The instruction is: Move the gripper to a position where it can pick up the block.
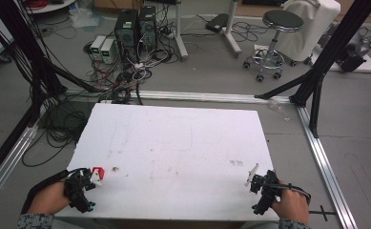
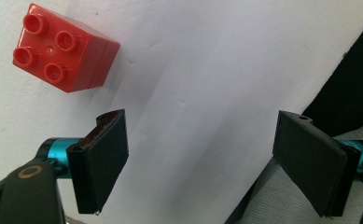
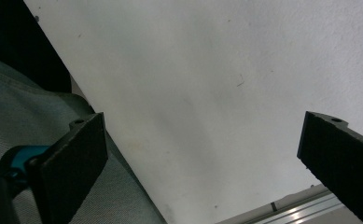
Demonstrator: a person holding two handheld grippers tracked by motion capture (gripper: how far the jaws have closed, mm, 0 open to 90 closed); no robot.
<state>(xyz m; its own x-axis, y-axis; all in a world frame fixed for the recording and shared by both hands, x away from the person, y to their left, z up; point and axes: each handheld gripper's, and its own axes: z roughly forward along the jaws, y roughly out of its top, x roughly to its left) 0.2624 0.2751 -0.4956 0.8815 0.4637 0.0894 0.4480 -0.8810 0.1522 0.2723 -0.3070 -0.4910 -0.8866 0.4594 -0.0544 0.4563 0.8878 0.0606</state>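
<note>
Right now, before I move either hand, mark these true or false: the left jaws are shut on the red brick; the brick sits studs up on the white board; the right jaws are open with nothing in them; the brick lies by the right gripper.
1. The left gripper has its jaws shut on the red brick. False: the jaws stand open, the brick ahead of them, untouched.
2. The brick sits studs up on the white board. True.
3. The right gripper is open and holds nothing. True.
4. The brick lies by the right gripper. False: it lies by the left one.
</note>
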